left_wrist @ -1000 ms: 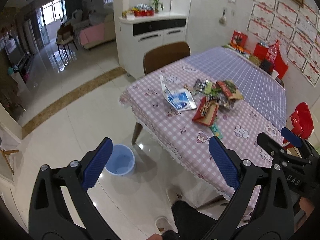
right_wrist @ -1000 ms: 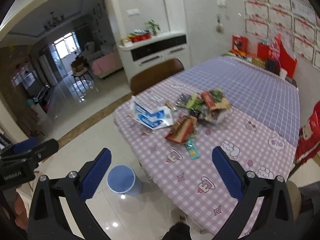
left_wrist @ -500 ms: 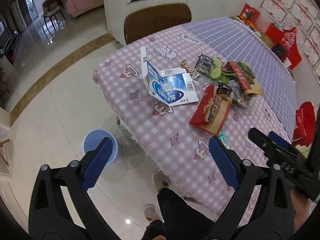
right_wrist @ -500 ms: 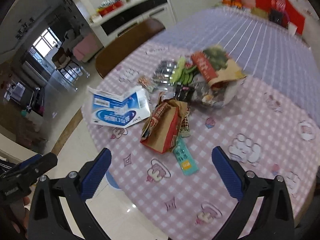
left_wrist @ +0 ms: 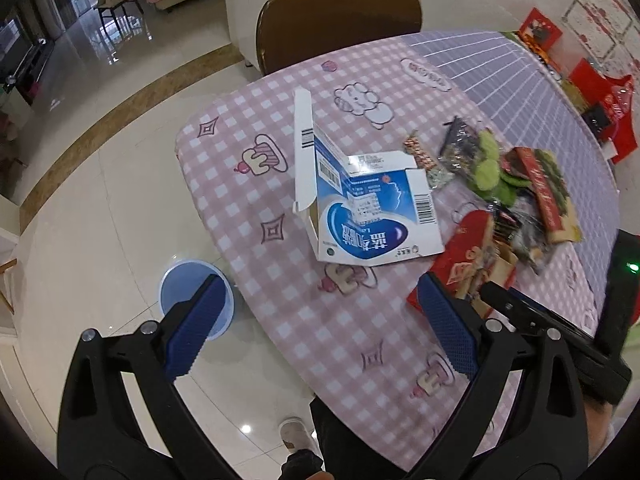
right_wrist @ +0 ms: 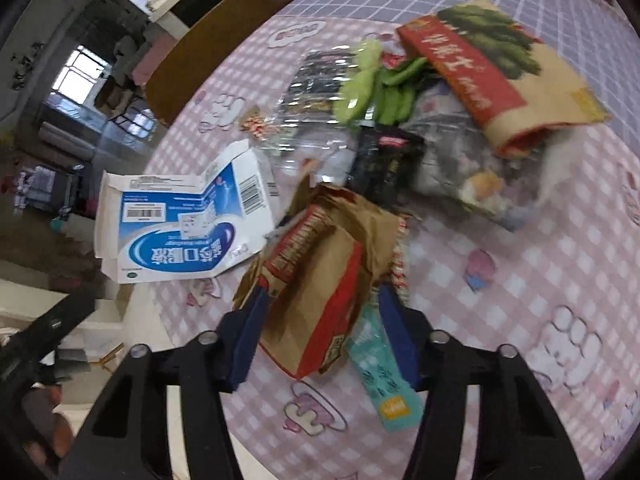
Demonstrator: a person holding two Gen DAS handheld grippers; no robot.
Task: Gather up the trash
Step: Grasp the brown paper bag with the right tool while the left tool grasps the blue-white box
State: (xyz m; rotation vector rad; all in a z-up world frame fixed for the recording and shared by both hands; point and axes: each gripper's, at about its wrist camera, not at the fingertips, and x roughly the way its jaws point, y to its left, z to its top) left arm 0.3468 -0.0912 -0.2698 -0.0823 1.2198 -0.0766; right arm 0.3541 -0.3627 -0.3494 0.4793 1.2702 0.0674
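A table under a pink checked tablecloth with cartoon prints fills most of both views, its far half covered in a lilac grid cloth, and a brown chair is tucked in at the far edge. On the pale tiled floor beside the near corner of the table stands a round blue trash bin, partly behind a finger of the left gripper, which hangs above the table edge with its blue pads spread wide and nothing between them. The trash lies in a loose heap across the middle of the table: a flattened blue-and-white carton with one flap standing up sits at the left of the heap, and a large red-and-tan snack bag printed with green vegetables lies at the far right on top of crumpled clear and silvery wrappers. The right gripper is down on a brown-and-red paper bag at the near edge of the heap, its blue pads narrowed around the bag's sides and touching them. A small teal sachet lies just beside that bag, partly under the gripper's right finger.
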